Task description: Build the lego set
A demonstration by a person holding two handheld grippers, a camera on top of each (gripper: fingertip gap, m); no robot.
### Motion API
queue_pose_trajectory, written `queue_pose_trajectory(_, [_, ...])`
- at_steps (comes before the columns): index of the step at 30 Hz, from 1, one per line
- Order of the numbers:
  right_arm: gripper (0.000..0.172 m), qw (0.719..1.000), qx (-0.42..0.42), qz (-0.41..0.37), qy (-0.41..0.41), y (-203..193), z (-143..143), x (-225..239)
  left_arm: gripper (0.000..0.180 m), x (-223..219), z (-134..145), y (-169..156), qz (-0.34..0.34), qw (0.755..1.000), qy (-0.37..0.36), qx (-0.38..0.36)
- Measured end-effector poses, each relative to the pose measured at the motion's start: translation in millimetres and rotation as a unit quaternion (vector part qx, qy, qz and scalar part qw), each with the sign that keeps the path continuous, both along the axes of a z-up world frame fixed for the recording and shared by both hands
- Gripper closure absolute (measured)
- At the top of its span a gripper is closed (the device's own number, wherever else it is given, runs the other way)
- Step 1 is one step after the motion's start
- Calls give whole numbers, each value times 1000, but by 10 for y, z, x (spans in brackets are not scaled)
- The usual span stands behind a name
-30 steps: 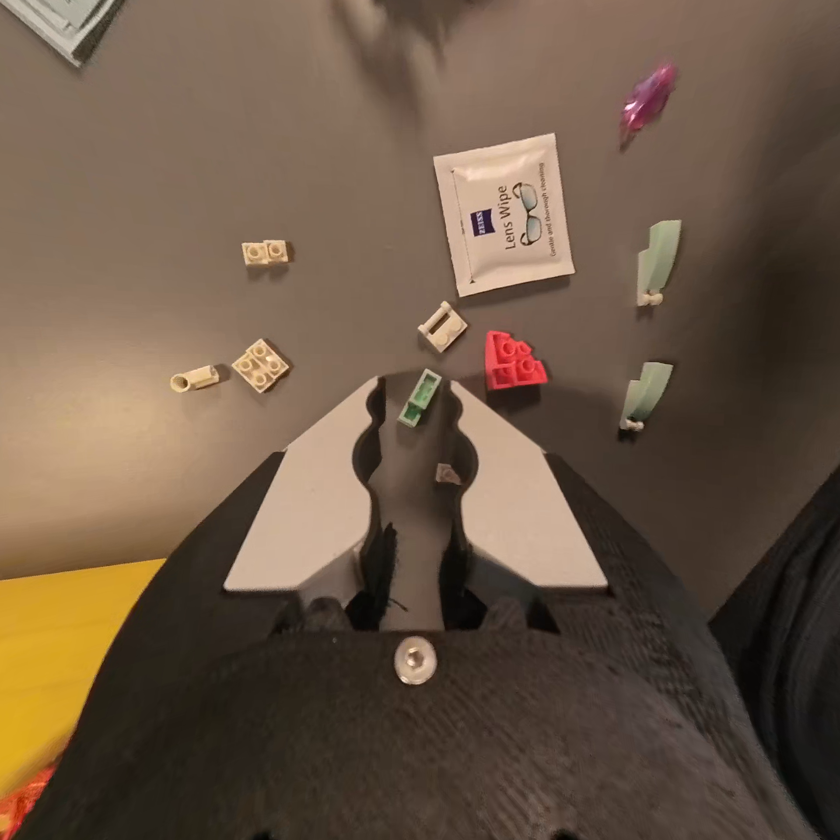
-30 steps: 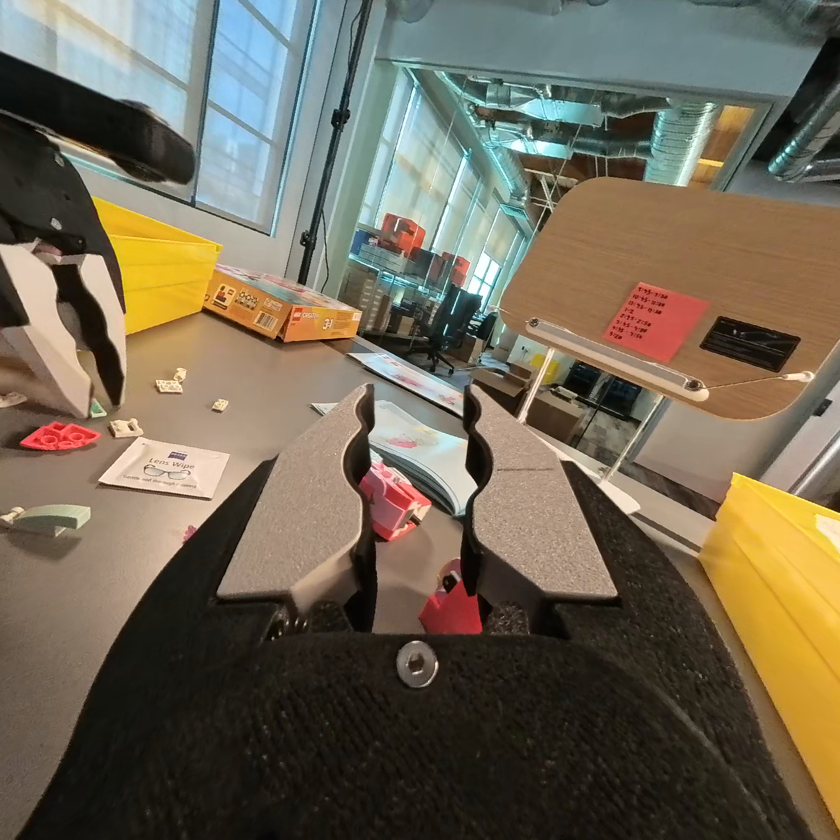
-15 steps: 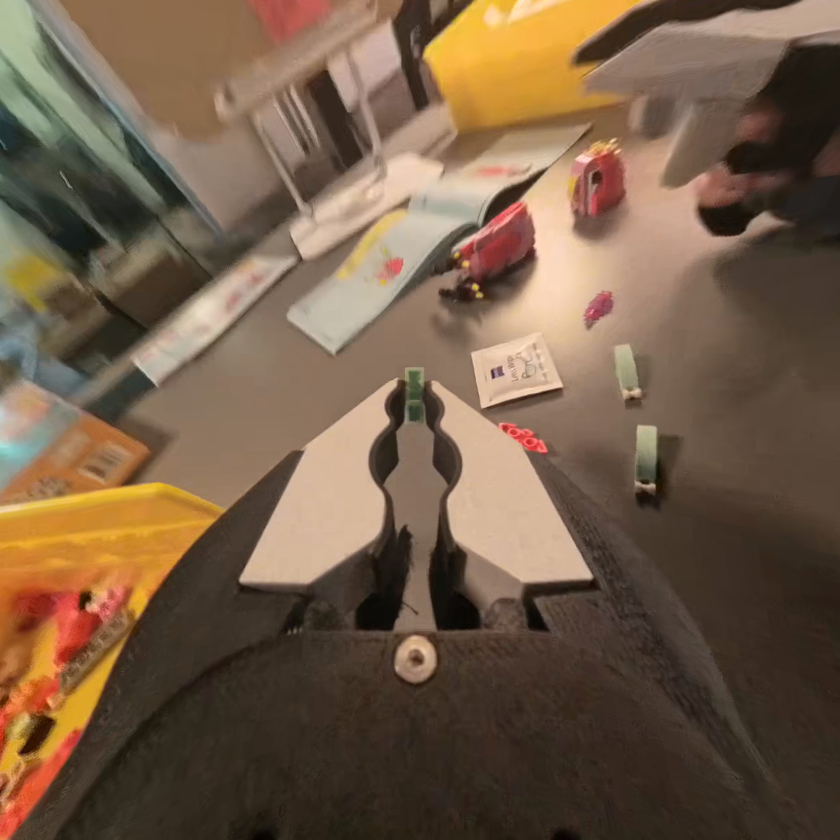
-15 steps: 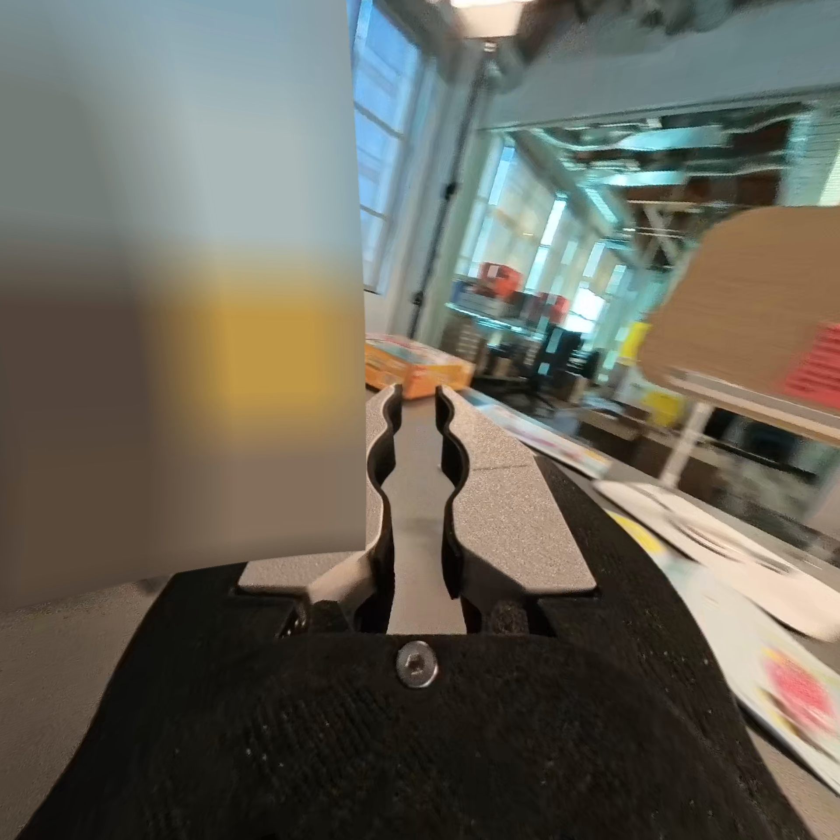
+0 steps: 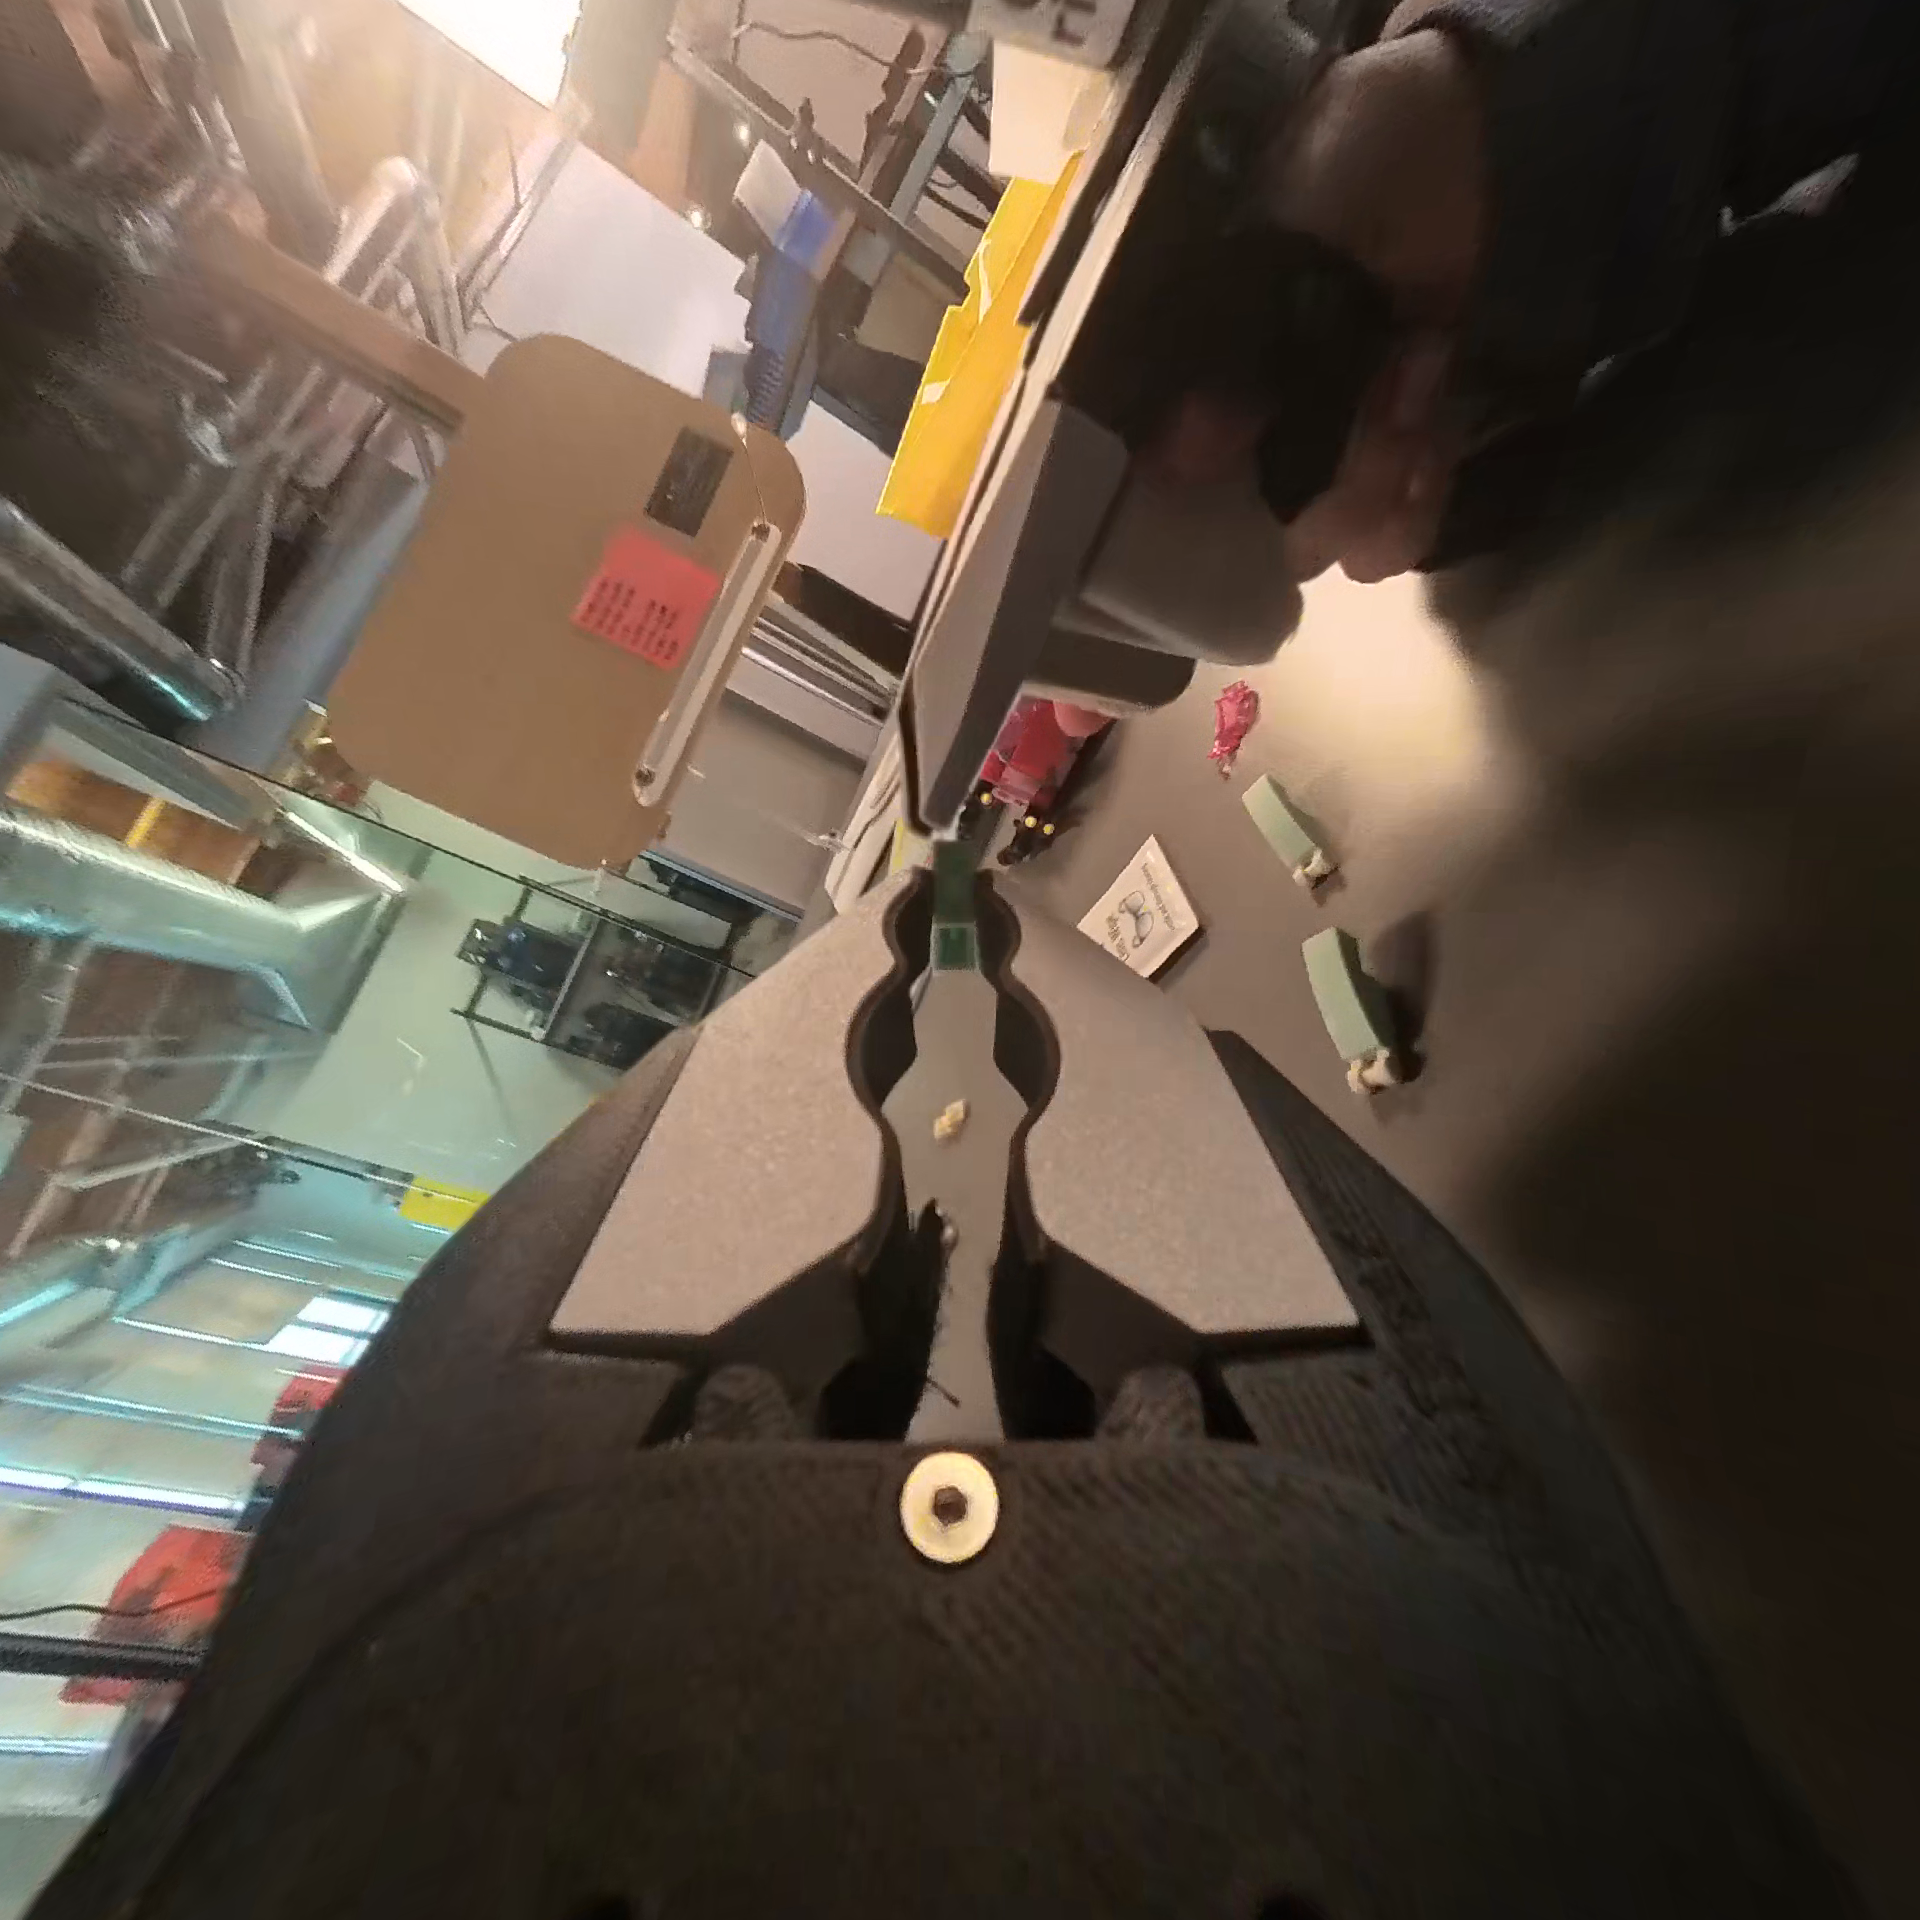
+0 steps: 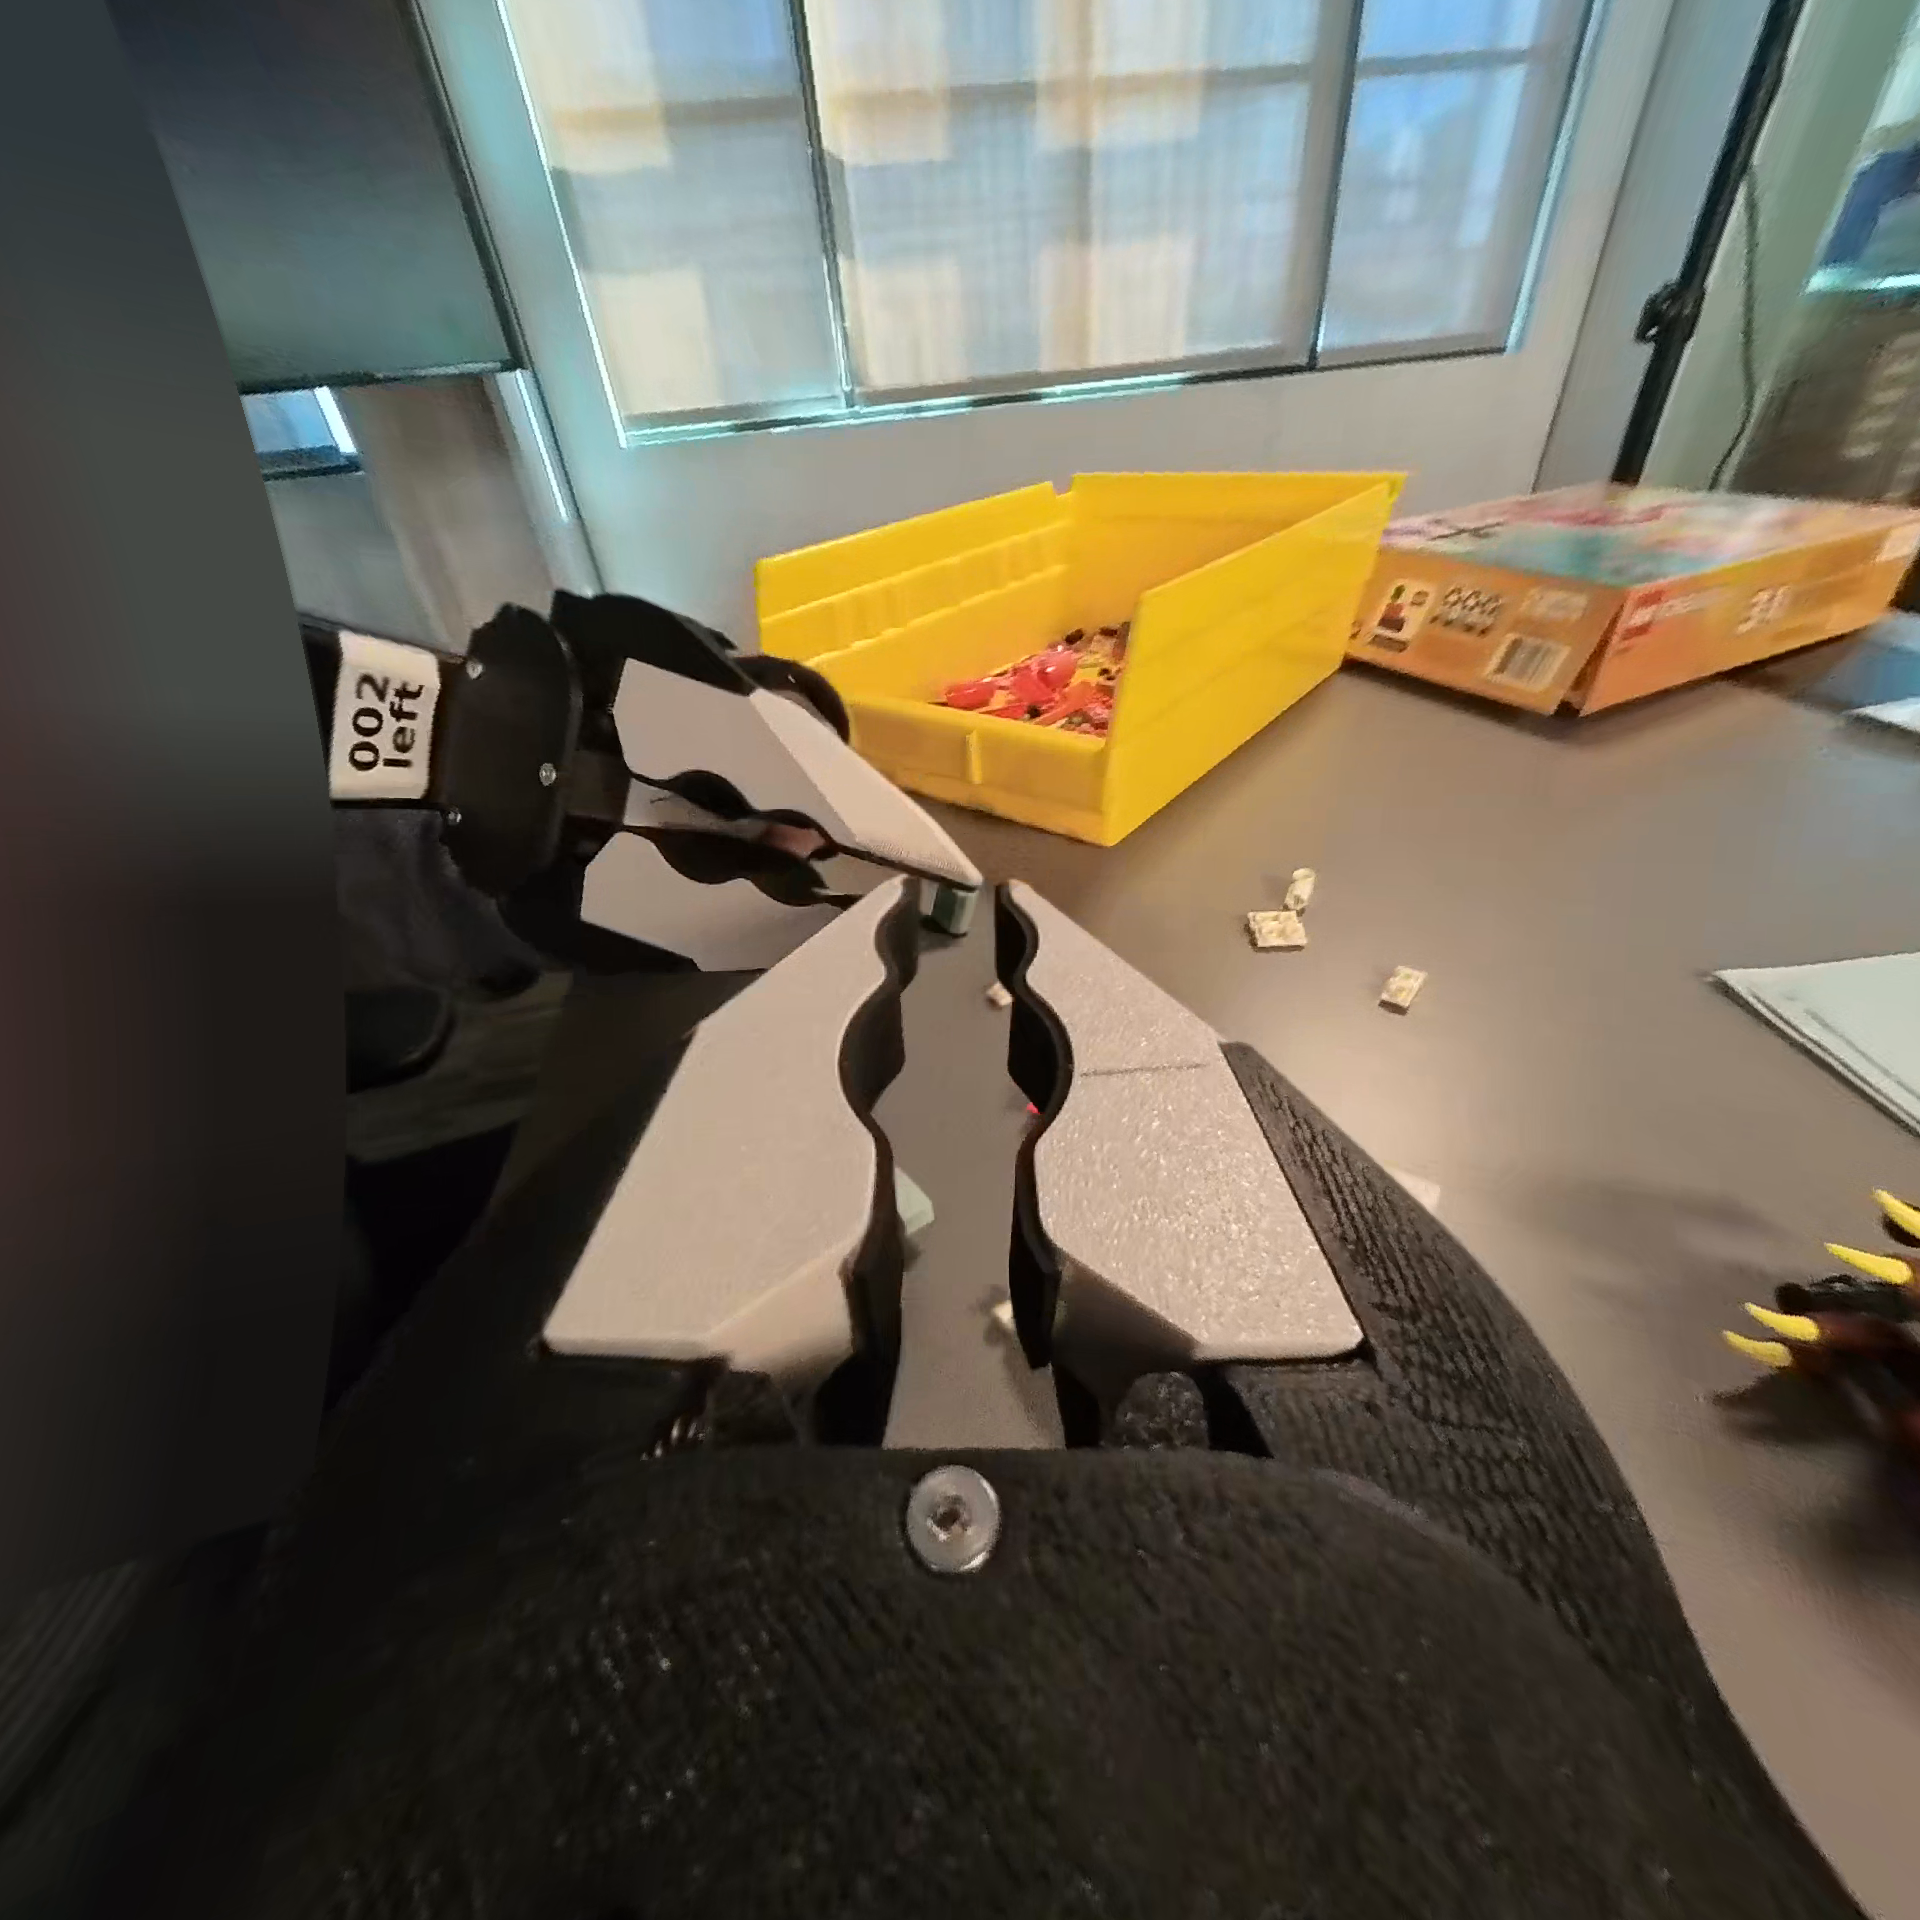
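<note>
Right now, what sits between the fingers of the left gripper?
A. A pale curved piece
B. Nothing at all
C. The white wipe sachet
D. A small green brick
D. In the left wrist view the left gripper has its fingers nearly closed with a small green brick pinched at their tips, while the white wipe sachet and the pale curved pieces lie on the grey table.
</note>
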State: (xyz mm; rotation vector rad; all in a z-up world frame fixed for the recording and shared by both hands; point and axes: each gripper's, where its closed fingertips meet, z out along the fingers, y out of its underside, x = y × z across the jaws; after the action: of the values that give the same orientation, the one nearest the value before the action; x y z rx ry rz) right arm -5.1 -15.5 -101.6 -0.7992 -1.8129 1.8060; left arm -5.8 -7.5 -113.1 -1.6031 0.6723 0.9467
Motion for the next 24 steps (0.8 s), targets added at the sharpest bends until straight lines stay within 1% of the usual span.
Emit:
queue_pose_trajectory(2, [157, 1000, 6, 14, -12, -40, -34, 23, 174, 39, 15, -2, -4, 1000, 15, 4])
queue_pose_trajectory(4, [168, 999, 15, 25, -20, -65, -66, 48, 174, 78, 17, -5, -8, 999, 33, 5])
queue_pose_trajectory(6, [169, 999, 30, 32, -20, -64, -93, 86, 174, 126, 1, -12, -15, 999, 49, 3])
queue_pose_trajectory(8, [170, 998, 57, 23, -9, -36, -122, 111, 173, 165, -34, -5, -23, 999, 45, -4])
queue_pose_trajectory(9, [170, 997, 72, 3, 3, 24, -124, 103, 173, 172, -41, -14, -28, 999, 31, -5])
queue_pose_trajectory(11, [170, 993, 106, -51, 18, 247, -139, 86, 157, 55, -22, -102, -12, 1000, -18, -1])
queue_pose_trajectory(12, [169, 988, 131, -77, 18, 375, -165, 100, 152, -53, -1, -174, 4, 998, -64, 5])
queue_pose_trajectory(13, [170, 981, 165, -99, 16, 499, -211, 133, 151, -181, 25, -261, 24, 993, -113, 16])
queue_pose_trajectory(15, [170, 958, 254, -129, 4, 731, -356, 229, 152, -408, 46, -444, 57, 978, -196, 31])
queue_pose_trajectory(17, [170, 922, 361, -141, -8, 938, -538, 340, 152, -576, 22, -604, 83, 965, -246, 38])
queue_pose_trajectory(20, [170, 853, 506, -126, 6, 1132, -736, 473, 155, -733, 18, -786, 112, 953, -274, 57])
queue_pose_trajectory(22, [170, 813, 573, -103, 33, 1156, -806, 527, 156, -776, 31, -854, 118, 946, -294, 73])
queue_pose_trajectory(24, [170, 778, 620, -80, 67, 1133, -827, 554, 157, -799, 48, -890, 120, 938, -312, 88])
